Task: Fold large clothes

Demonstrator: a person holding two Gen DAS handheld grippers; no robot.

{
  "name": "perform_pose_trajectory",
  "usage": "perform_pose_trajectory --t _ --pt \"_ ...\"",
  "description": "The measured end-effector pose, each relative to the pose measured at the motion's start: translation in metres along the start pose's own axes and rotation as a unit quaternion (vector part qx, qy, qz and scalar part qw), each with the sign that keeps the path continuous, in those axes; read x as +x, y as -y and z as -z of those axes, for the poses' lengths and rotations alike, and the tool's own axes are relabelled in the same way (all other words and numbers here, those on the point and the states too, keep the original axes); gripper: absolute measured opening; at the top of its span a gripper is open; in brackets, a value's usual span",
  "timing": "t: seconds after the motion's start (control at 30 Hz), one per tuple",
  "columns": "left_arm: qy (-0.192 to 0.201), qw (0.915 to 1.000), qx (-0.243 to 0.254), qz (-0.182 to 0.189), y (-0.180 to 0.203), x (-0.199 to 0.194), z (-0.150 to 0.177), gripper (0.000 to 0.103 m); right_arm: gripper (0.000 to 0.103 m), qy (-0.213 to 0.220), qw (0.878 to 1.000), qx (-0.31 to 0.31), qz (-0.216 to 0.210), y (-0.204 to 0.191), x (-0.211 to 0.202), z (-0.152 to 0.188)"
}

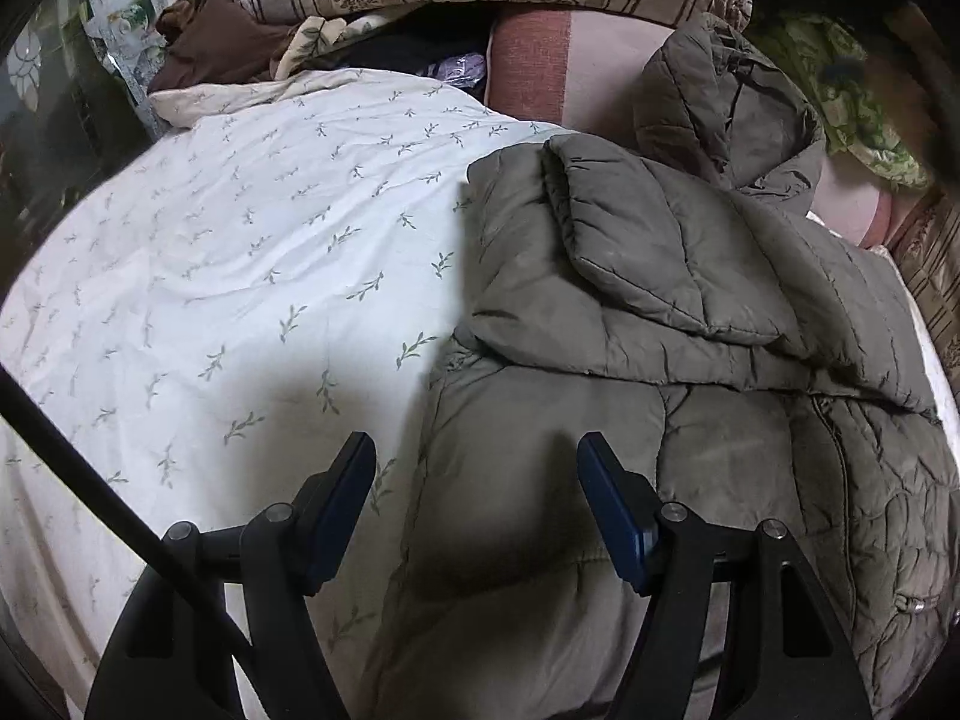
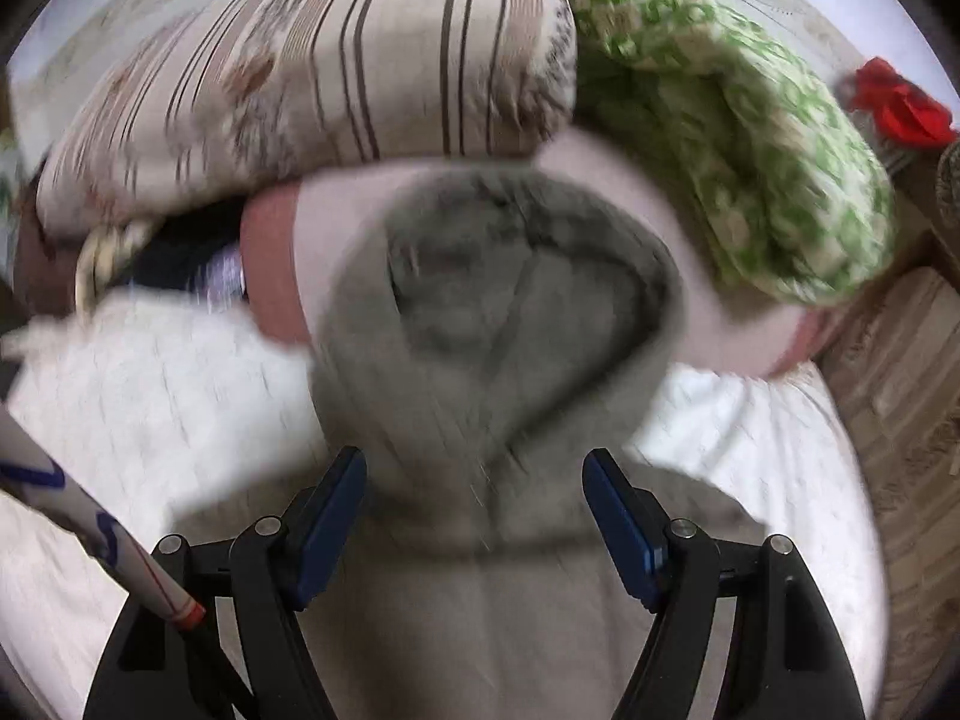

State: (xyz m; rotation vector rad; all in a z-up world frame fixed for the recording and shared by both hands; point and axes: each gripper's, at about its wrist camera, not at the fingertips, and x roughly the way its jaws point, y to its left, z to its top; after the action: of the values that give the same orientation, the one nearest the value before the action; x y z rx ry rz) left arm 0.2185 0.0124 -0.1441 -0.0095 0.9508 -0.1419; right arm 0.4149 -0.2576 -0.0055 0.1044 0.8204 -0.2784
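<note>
Because the grey-brown quilted puffer jacket (image 1: 690, 324) lay in a bulky, half-folded heap on the right side of the bed, one sleeve (image 1: 648, 258) doubled across its body and the hood (image 2: 510, 276) up toward the pillows, the likeliest trouble was springy padding undoing any fold once released. Both the left tongs (image 1: 477, 450) and the right tongs (image 2: 474, 468) stood wide and held nothing, hovering over the jacket. A pinch taking only the slick outer shell could slip, or drag the whole heap sideways. A bite too deep might catch the leaf-print duvet (image 1: 240, 252) underneath. The right wrist view was smeared, so its aim over the hood looked uncertain. The striped pillow (image 2: 312, 72) and green floral bedding (image 2: 732, 138) crowded the head end, leaving little spreading room.
</note>
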Motion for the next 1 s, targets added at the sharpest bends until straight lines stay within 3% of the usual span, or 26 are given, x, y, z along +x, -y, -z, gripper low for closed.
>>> perform_pose_trajectory --t 0.13,0.4,0.43,0.47,0.5,0.53,0.73,0.9,1.0 --pt "-0.015 0.9992 -0.011 0.036 -0.006 0.007 -0.001 0.069 0.081 0.014 0.999 0.042 -0.015 -0.019 0.026 -0.044" --pt "-0.033 0.9973 -0.027 0.061 -0.012 0.018 -0.003 0.069 0.08 0.006 0.998 0.037 0.044 -0.045 0.088 -0.073" --pt "-0.035 0.9971 -0.028 0.061 -0.012 0.019 -0.003 0.069 0.062 -0.002 0.998 0.038 0.046 -0.043 0.094 -0.073" --pt "-0.036 0.9971 -0.028 0.061 -0.012 0.02 -0.003 0.069 0.023 -0.012 0.998 0.04 0.041 -0.042 0.097 -0.072" --pt "-0.036 0.997 -0.029 0.062 -0.013 0.02 -0.004 0.069 0.01 -0.029 0.998 0.048 0.027 -0.039 0.098 -0.069" --pt "-0.037 0.9969 -0.032 0.062 -0.013 0.02 -0.004 0.069 0.01 -0.03 0.998 0.053 0.022 -0.037 0.095 -0.068" --pt "-0.035 0.9963 -0.047 0.063 -0.022 0.015 -0.003 0.069 0.008 0.009 1.0 -0.004 -0.005 -0.046 0.016 -0.038" --pt "-0.038 0.9934 -0.08 0.073 -0.041 0.01 -0.003 0.069 0.007 0.024 0.997 -0.046 -0.053 -0.044 -0.076 0.027" --pt "-0.03 0.9925 -0.095 0.071 -0.054 0.003 -0.004 0.069 0.006 0.025 0.995 -0.051 -0.08 -0.031 -0.123 0.092"
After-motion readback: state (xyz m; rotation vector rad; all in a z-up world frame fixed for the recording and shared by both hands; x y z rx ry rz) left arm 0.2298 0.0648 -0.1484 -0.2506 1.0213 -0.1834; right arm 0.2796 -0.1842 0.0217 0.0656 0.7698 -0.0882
